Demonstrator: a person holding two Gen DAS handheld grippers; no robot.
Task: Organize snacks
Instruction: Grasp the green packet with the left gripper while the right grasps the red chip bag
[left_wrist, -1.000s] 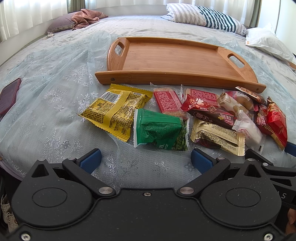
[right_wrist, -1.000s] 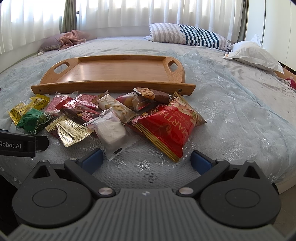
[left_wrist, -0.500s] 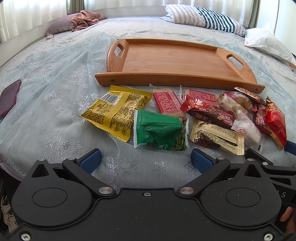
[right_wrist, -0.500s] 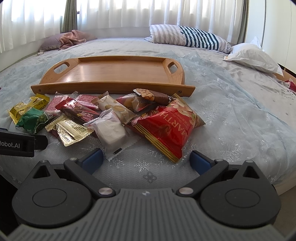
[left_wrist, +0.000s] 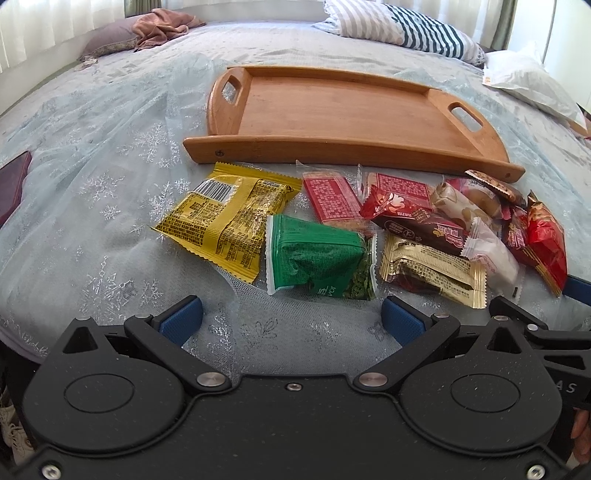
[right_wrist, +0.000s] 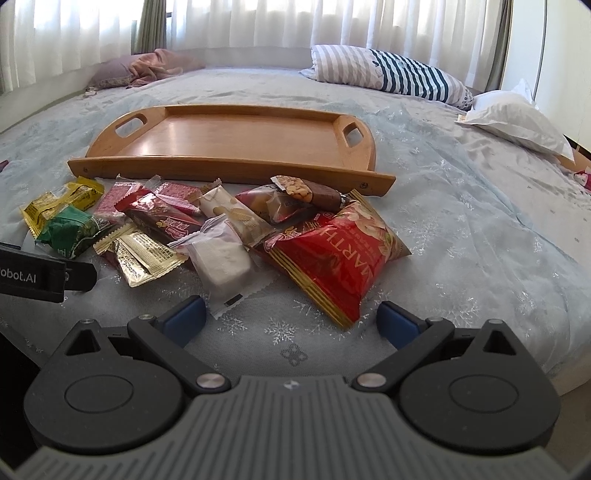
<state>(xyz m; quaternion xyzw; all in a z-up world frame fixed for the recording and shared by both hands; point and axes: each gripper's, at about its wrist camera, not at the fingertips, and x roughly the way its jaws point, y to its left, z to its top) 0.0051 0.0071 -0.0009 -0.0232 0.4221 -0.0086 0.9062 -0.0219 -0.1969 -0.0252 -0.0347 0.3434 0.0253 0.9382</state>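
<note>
**K:** Since both grippers hang wide apart with nothing held, left gripper (left_wrist: 291, 314) facing the green packet (left_wrist: 319, 260), right gripper (right_wrist: 290, 321) facing the red bag (right_wrist: 338, 254), the whole snack pile is loose on the bed (left_wrist: 92, 155) along the near rim of the wooden tray (left_wrist: 343, 110). Tray holds nothing yet.

**J:** Risks?

**K:** Packets overlap. Pinching the white packet (right_wrist: 221, 258) likely drags the gold wrapper (right_wrist: 142, 254) or beige one along. Soft bedding gives, so pads may snag lace instead of foil.

This is a bedroom in a home. A big bed (right_wrist: 461, 206) fills it, with pillows (right_wrist: 391, 74) at its far end and curtains (right_wrist: 258, 22) behind.
</note>
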